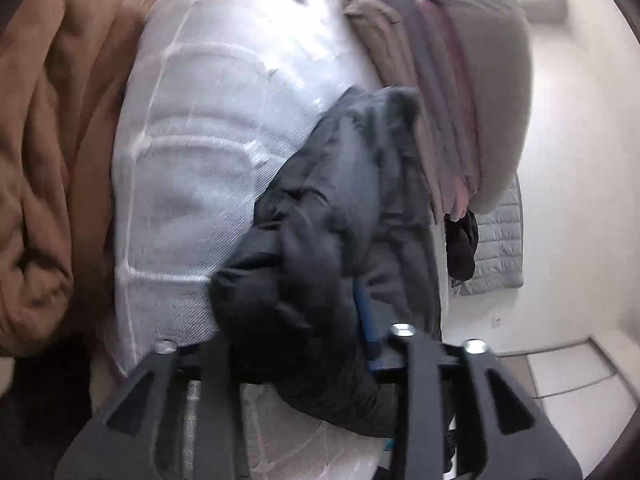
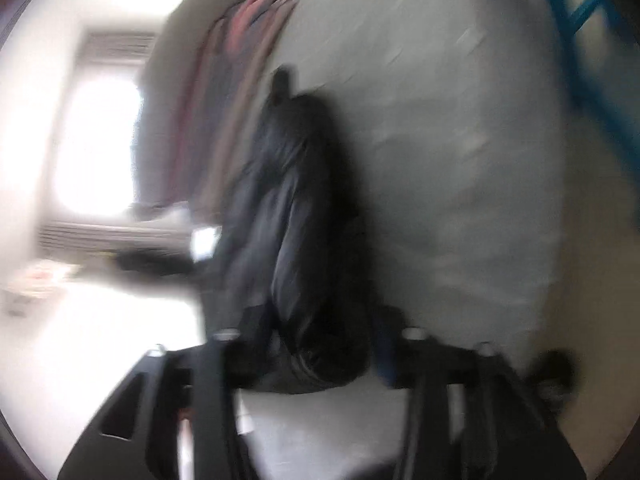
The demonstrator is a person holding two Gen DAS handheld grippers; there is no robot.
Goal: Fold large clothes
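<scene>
A black puffer jacket [image 1: 332,216] hangs bunched over the white quilted mattress [image 1: 208,128]. My left gripper [image 1: 304,344] is shut on a fold of the jacket, the cloth bulging between its fingers. In the right wrist view, which is motion-blurred, the same jacket [image 2: 296,208] runs up from my right gripper [image 2: 316,348], which is shut on its lower bunch. The mattress [image 2: 452,152] fills the right side of that view.
A brown garment [image 1: 52,152] lies at the left. Folded pink and grey clothes [image 1: 448,92] are stacked beyond the jacket, also in the right wrist view [image 2: 224,92]. A grey quilted piece [image 1: 500,248] and a black item [image 1: 462,244] hang off the edge. A blue frame [image 2: 588,52] is at the far right. Tiled floor [image 1: 572,376] is below.
</scene>
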